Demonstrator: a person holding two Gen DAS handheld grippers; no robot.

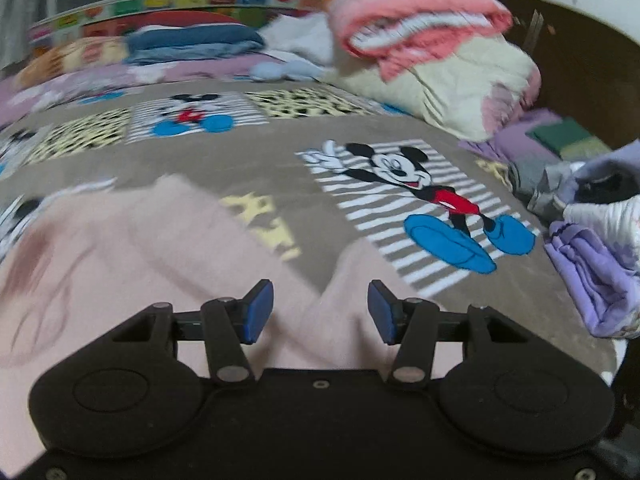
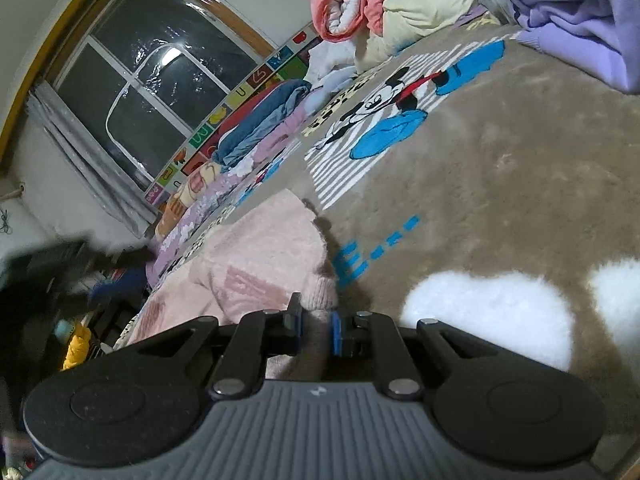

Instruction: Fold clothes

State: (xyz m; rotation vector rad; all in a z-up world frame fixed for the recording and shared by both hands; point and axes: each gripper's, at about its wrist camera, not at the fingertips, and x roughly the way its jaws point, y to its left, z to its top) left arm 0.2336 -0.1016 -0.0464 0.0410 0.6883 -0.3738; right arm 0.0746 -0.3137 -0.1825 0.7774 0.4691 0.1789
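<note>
a: obs — pink sweater (image 1: 132, 248) lies spread on the mickey blanket (image 1: 280, 160), near edge of bed. right gripper (image 2: 316, 330) narrow, pads pinching a ribbed cuff/hem of it.
b: left gripper (image 1: 320, 312)?
a: jaws wide, nothing btwn them, hovering over the pink fabric.
b: handling?
a: prob. light, soft, fuzzy knit; limp, will sag and drag on the plush blanket. best grip pts: cuffs, hem, shoulder seams, where the fabric is thicker. purple clothes (image 1: 592, 276) piled at the side, apart from it.

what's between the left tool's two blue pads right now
Only the pink sweater: the left tool is open, its pads apart, with pink fabric showing in the gap, ungripped. The left wrist view shows this.
</note>
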